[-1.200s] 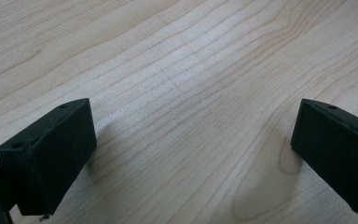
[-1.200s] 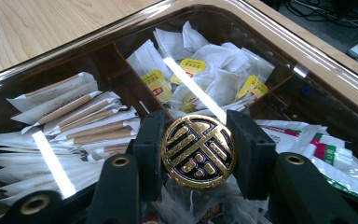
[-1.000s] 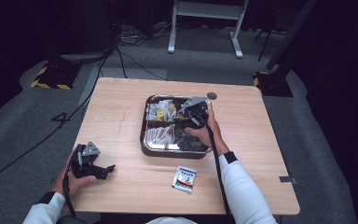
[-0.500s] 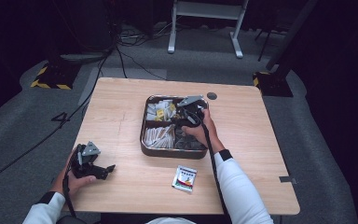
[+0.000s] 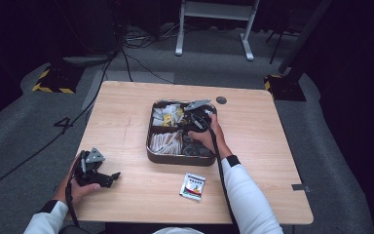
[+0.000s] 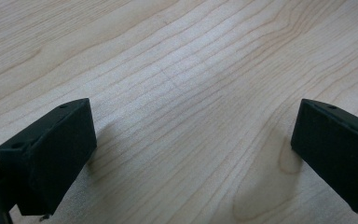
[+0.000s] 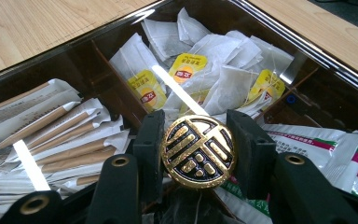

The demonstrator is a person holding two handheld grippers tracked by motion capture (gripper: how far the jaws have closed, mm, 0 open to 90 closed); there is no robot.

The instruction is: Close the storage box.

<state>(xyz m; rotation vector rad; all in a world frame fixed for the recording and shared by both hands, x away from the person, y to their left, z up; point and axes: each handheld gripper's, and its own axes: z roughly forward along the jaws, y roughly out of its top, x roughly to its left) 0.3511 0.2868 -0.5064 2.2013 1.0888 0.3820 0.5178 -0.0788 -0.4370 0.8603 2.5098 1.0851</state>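
- The right gripper (image 7: 198,151) clamps the tray's gold round knob (image 7: 198,151) at frame centre, over the compartment tray (image 5: 152,156).
- Likely next: lift or shift it.
- The left gripper (image 6: 191,154) rests wide, empty.

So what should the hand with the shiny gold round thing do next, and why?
Probably lower it a little into the box. The right gripper is clamped on the gold disc, right above the box's middle, where the tea bags and stick packets lie.

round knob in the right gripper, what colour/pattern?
Black knob with a gold geometric emblem; clearest in the right gripper view.
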